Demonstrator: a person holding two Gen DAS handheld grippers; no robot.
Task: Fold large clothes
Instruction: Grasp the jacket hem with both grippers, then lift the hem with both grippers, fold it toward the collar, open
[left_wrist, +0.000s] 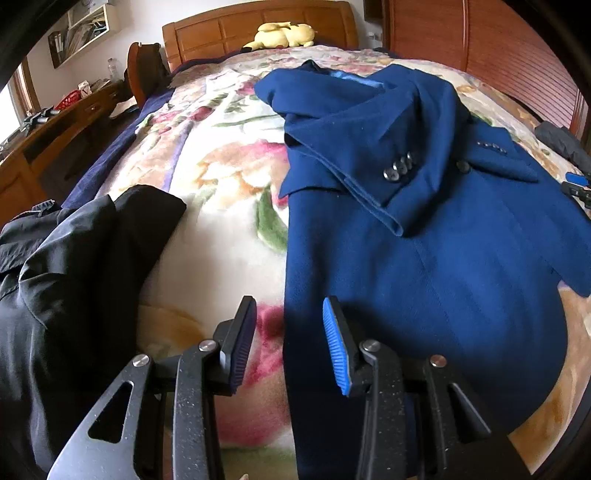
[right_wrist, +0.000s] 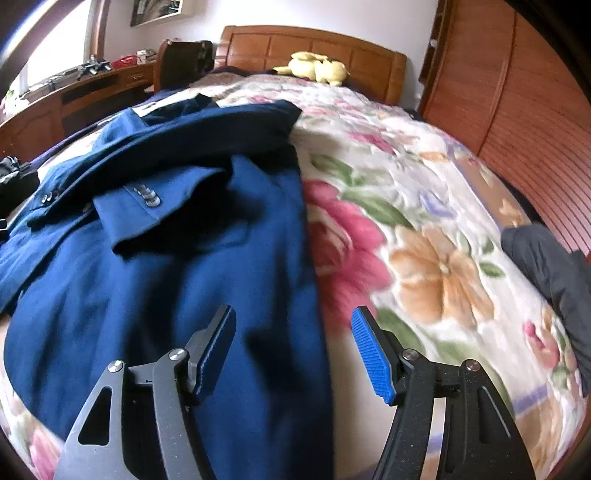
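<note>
A floral blanket (left_wrist: 221, 177) covers the bed, wooden headboard (left_wrist: 229, 29) at twelve o'clock; blue coat (left_wrist: 424, 258) lies flat. Left gripper (left_wrist: 290, 343) and right gripper (right_wrist: 293, 350) both spread, empty.

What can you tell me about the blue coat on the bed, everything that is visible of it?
The blue coat is a long, dark blue garment of thick, wool-like cloth. It lies flat on the flowered blanket, collar toward the headboard, hem toward the cameras. Both sleeves are folded in across the body; each cuff carries a row of small dark buttons. A lighter blue lining shows at the collar. Its long sides look straight. The left gripper and right gripper both hover open over its near side edges, not gripping it.
</note>
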